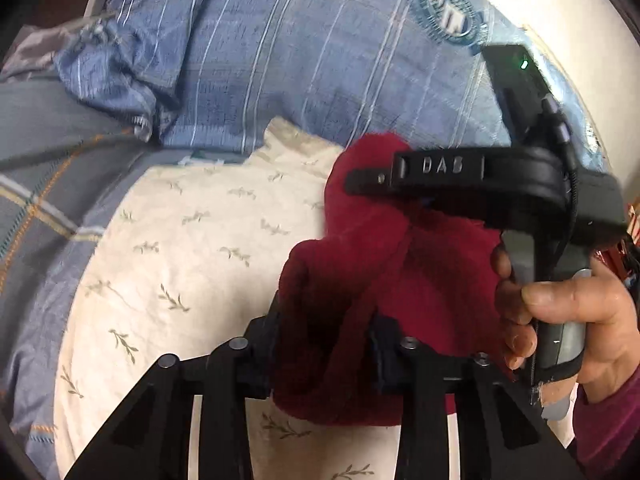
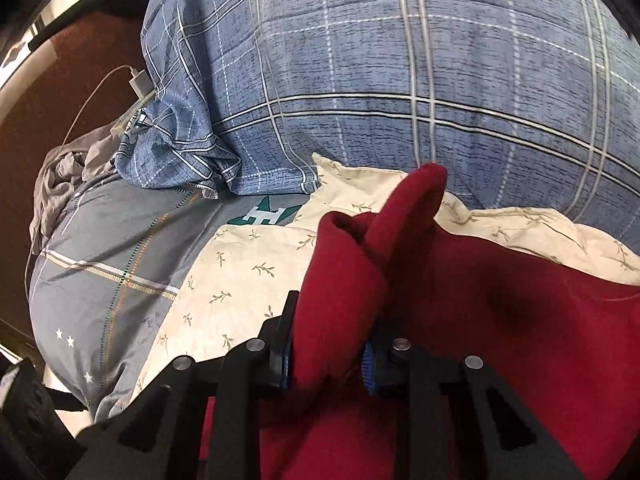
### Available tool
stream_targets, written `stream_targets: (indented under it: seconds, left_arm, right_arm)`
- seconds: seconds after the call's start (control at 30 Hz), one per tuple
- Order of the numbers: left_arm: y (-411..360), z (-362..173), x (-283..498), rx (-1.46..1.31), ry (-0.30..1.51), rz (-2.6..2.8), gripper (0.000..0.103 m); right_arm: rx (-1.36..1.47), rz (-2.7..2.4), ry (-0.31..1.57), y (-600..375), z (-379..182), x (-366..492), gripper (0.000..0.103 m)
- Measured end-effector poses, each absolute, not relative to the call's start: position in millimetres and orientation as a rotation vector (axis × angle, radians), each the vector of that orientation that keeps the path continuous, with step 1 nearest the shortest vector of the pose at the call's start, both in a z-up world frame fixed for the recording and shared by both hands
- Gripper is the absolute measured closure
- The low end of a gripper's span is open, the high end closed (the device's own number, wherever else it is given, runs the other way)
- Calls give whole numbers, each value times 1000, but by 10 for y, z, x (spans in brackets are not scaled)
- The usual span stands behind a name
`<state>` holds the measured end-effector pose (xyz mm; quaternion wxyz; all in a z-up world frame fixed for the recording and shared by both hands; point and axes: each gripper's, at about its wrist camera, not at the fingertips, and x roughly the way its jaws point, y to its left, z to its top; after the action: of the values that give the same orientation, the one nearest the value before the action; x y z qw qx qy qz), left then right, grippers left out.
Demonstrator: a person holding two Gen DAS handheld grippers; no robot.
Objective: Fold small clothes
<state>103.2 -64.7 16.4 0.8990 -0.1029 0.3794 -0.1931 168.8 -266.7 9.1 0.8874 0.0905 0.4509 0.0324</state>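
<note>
A dark red knit garment (image 1: 360,280) is bunched up above a cream cloth with a leaf print (image 1: 180,248). My left gripper (image 1: 326,344) is shut on a fold of the red garment. My right gripper (image 2: 328,344) is shut on another fold of the red garment (image 2: 460,320), which rises to a peak ahead of the fingers. The right gripper's black body, marked DAS, and the hand that holds it (image 1: 568,320) show on the right of the left wrist view, just behind the red garment.
A blue plaid quilt (image 2: 400,80) is heaped behind the cream cloth (image 2: 240,280). A grey bedsheet (image 2: 112,260) lies to the left. A white charger and cable (image 2: 140,82) lie at the far left by a brown headboard.
</note>
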Motion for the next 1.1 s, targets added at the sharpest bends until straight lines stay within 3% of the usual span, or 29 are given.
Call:
stream_targets:
  seconds: [0.23,0.47,0.73,0.8,0.87,1.03,1.1]
  left_arm:
    - [-950,463,756,-171,732,-465,80]
    - [-1811,761,464,-57,708,-596,81]
    - [-2793,375,410,24,816,-722,80]
    - [-2939,216,449,59,866,-722,77]
    - [-2941,224,395,85,863,-735,73]
    - [-2475,543,196,77,832,-779,44]
    - [-2223,659,140,84,780,-720,43]
  right_arm:
    - [138,52,881,-2857,480,1348,80]
    - [115,-56,827,-3523,852,828,82]
    - [212,-228,861,-4519,556,416,83]
    - [236,-261,905,-4688,326,428,80]
    - [308,-275,912,-4836,196,388,72]
    - [417,-245,836,-4873,440,-1,59]
    - [404,-199,804,-4737,562,-192,47]
